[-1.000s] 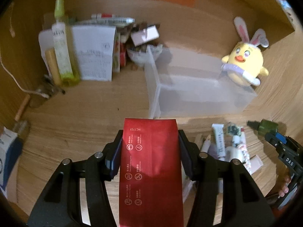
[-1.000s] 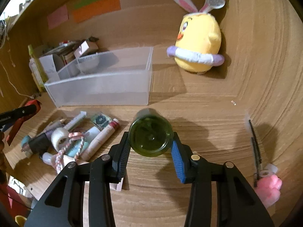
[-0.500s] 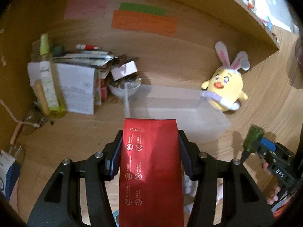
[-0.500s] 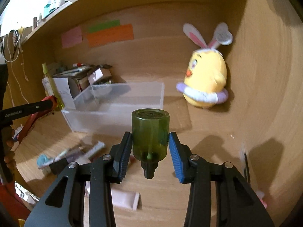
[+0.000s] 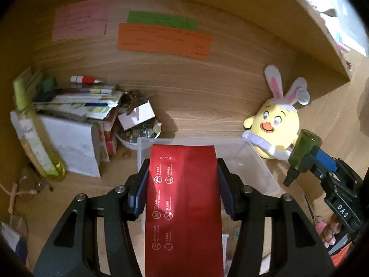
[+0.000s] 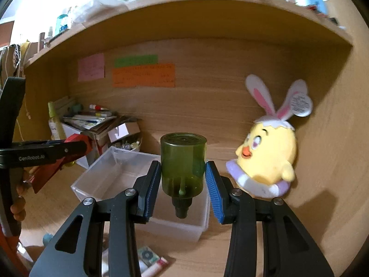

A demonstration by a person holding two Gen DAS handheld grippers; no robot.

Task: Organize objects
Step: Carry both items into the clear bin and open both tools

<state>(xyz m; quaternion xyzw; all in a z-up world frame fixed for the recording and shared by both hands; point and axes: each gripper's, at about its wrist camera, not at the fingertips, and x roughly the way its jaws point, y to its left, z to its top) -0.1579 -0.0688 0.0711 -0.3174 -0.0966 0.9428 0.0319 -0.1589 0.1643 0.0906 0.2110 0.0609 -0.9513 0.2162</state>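
My left gripper [image 5: 182,177] is shut on a flat red packet [image 5: 183,198] and holds it in the air in front of a clear plastic bin [image 5: 253,159]. My right gripper [image 6: 182,175] is shut on a dark green bottle [image 6: 182,161], held upside down with its black cap pointing down, above the near side of the clear bin [image 6: 110,175]. The green bottle also shows in the left wrist view [image 5: 303,149] at the right. The left gripper with the red packet shows in the right wrist view [image 6: 57,152] at the left.
A yellow bunny-eared plush [image 6: 267,157] sits right of the bin against the shelf wall. A pile of boxes and papers [image 5: 76,120], a yellow-green spray bottle [image 5: 34,136] and a bowl of small bits [image 5: 138,133] stand at the back left. Tubes lie on the desk [image 6: 150,260].
Both grippers have risen from the desk with their objects. The green bottle has turned upside down. The loose items on the desk have dropped below view.
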